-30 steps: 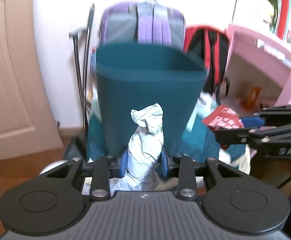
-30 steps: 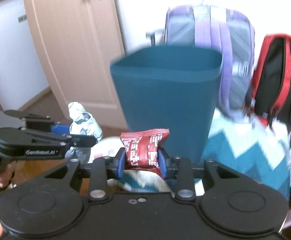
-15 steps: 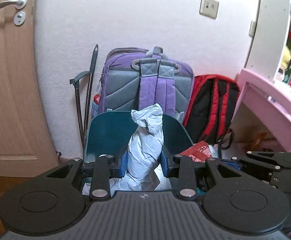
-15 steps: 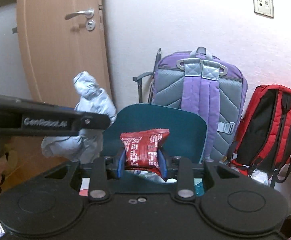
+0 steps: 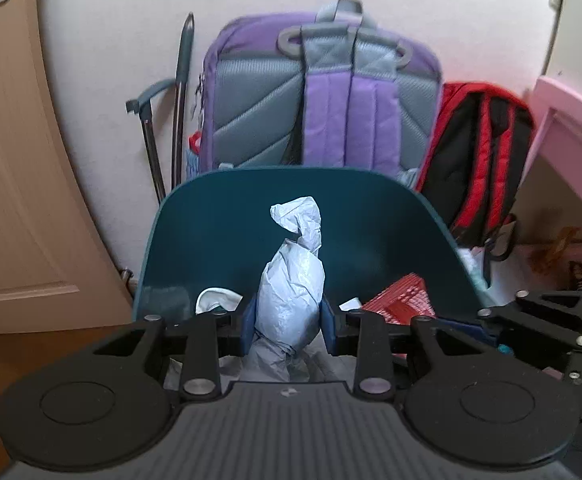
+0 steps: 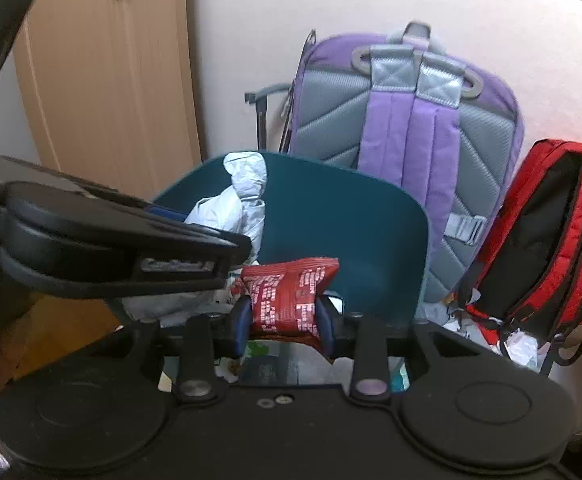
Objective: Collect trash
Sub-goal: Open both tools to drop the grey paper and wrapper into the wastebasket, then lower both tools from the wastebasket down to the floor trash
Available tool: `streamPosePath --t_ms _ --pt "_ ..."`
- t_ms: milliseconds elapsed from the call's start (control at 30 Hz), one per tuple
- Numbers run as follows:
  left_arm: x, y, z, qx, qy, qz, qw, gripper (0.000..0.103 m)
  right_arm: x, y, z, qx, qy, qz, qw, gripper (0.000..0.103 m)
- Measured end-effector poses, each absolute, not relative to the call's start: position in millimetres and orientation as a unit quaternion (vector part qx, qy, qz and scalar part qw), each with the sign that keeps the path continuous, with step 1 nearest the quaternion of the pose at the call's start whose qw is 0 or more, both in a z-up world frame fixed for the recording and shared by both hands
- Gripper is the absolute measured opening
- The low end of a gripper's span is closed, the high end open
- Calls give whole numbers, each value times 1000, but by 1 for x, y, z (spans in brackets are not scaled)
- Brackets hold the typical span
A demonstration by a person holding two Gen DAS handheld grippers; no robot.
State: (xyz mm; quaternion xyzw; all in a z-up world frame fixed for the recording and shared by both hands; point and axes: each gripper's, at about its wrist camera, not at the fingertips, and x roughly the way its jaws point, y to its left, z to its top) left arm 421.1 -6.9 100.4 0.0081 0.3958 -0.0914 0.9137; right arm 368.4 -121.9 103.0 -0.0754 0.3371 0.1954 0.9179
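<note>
A dark teal trash bin (image 5: 371, 220) stands in front of me, its mouth open toward both cameras; it also shows in the right wrist view (image 6: 371, 232). My left gripper (image 5: 289, 316) is shut on a crumpled grey-white plastic bag (image 5: 293, 280) held over the bin's mouth. My right gripper (image 6: 283, 316) is shut on a red snack wrapper (image 6: 287, 296), also over the bin. The wrapper shows at right in the left wrist view (image 5: 401, 300). The bag shows at left in the right wrist view (image 6: 235, 204). Some white trash (image 5: 215, 298) lies inside the bin.
A purple and grey backpack (image 5: 323, 100) leans on the wall behind the bin, with a red and black backpack (image 5: 479, 160) to its right. A wooden door (image 5: 19, 160) is at left, pink furniture (image 5: 571, 128) at right. A grey metal handle (image 5: 151, 120) stands by the wall.
Both grippers have moved closer to the bin and tipped downward, so its inside fills more of each view. Both still hold their trash.
</note>
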Motion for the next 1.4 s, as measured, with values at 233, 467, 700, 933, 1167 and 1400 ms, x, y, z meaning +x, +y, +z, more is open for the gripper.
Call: streamPosePath --t_ms 233,467,700,933,1167,1400 --pt "437 -18 73 24 424 -93 901 32 381 -127 91 -84 357 183 912 35" --pt "438 -16 71 11 427 -81 901 60 383 -131 93 -92 362 184 909 35" --pt "423 -13 89 1 410 -87 908 71 371 -147 110 -74 352 189 914 42" --pt "391 -12 111 3 393 -100 914 74 341 -161 130 -69 336 196 919 45" --pt "343 -8 129 -1 377 -117 919 75 297 -176 147 -61 324 213 920 46" --pt "285 -1 119 15 375 -139 916 81 251 -193 137 -49 324 228 917 46"
